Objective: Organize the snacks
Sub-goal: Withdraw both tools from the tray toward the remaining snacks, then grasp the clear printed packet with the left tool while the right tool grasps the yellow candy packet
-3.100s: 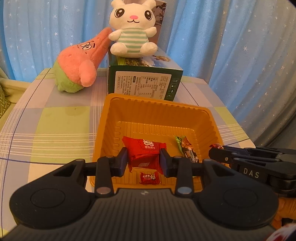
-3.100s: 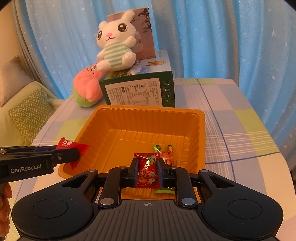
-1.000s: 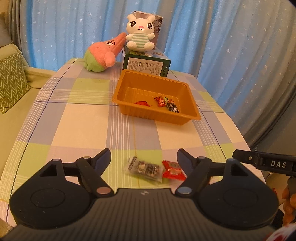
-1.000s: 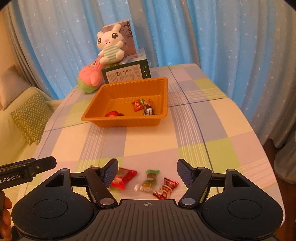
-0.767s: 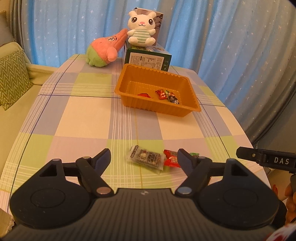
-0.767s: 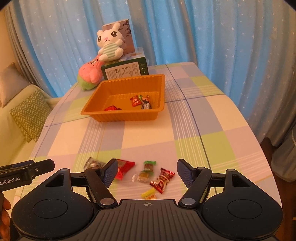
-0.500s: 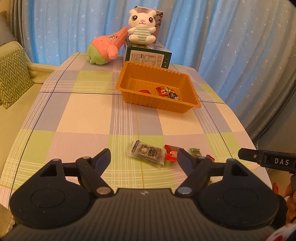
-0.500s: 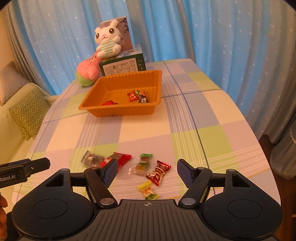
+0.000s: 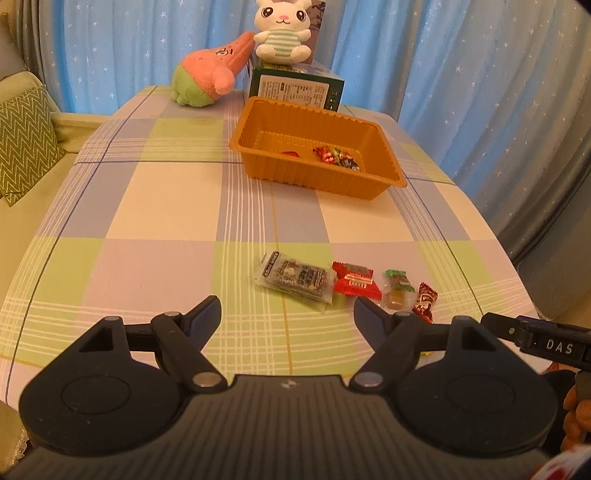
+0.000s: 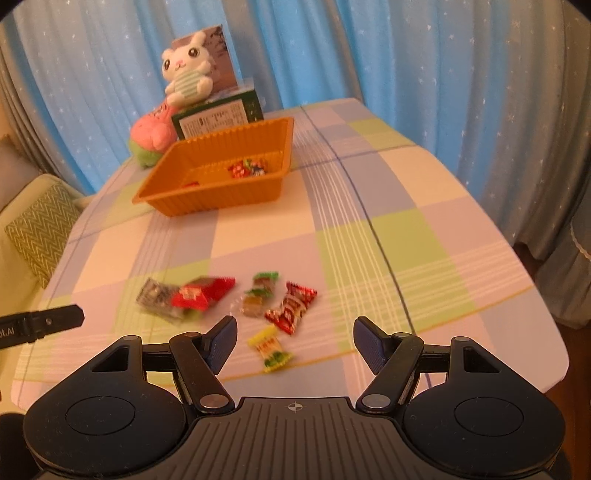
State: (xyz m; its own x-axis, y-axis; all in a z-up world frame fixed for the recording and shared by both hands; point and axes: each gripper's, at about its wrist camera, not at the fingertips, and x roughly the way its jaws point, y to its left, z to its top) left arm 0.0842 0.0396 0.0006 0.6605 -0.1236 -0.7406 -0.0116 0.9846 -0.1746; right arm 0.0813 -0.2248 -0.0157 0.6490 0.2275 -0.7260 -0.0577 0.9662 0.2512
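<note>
The worktop [image 9: 170,206], covered in a checked cloth of pale green, lilac and cream, is carrying everything. At its twelve o'clock end the ribbed orange plastic tray [image 9: 373,184] is sitting just in front of a dark green printed carton [image 9: 295,86], with a white plush rabbit in a striped top [image 9: 282,31] perched on the carton and a pink-and-green plush star [image 9: 207,79] lying at about eleven o'clock. A few wrapped sweets are already lying in the tray's floor.

Near the six o'clock edge the loose snacks are lying in a row, well apart from the tray: a clear rectangular packet with dark print [image 9: 295,278], touching a flat red packet [image 9: 352,282] at its three o'clock side, then a green-ended clear sweet [image 9: 397,290], a dark red twisted sweet [image 9: 424,301], and, nearest the edge, a yellow-and-green wrapped sweet [image 10: 269,349].

The step in hand looks like the reach for the next pair of snacks. The left gripper [image 9: 286,317] is hovering with jaws wide and empty, the clear packet lying just beyond them at twelve o'clock. The right gripper [image 10: 295,343] is likewise standing wide and empty, the yellow-and-green sweet lying between its fingers.

Next, each gripper probably needs lowering until the fingers straddle one wrapper alone, then closing on it, since the neighbours are lying close.
</note>
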